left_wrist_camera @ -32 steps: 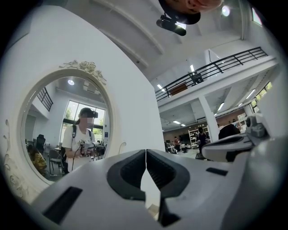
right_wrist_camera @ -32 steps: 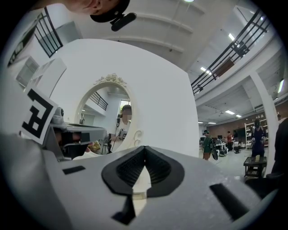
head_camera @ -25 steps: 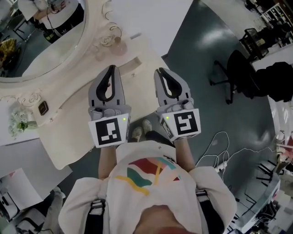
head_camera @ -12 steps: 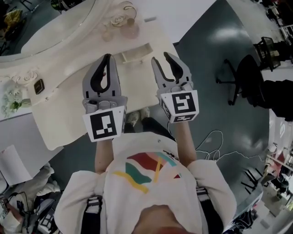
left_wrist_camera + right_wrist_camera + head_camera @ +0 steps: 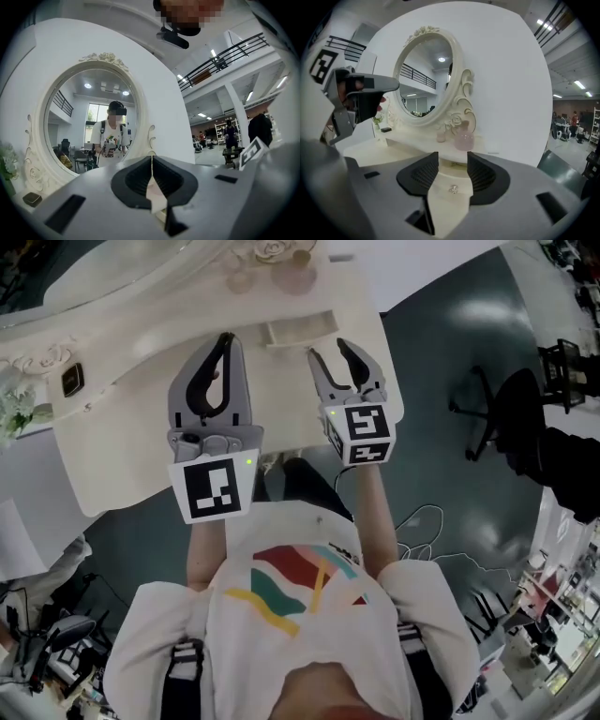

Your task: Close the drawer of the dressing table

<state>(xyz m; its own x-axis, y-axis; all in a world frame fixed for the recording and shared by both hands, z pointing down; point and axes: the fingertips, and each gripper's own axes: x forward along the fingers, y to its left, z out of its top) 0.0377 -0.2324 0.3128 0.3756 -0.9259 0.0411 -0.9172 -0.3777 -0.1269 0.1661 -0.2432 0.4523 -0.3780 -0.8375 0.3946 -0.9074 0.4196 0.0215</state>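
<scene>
Over the front edge of the dressing table's surface (image 5: pixel 131 456), both grippers have come lower than they were a second ago. The right gripper (image 5: pixel 330 351) was clenched then, and its jaws are now opening with nothing pressed between them. The left gripper (image 5: pixel 225 341) stays clenched on nothing. This looks like the approach to the push, with the closing itself not yet begun.

The drawer (image 5: pixel 302 332) is still pulled out from the table's front, just beyond the right gripper's tips and right of the left gripper's. It is small, shallow and cream like the table. In the right gripper view its flat front fills the gap between the jaws. A small glinting knob (image 5: pixel 453 189) sits on that front, seemingly untouched.
</scene>
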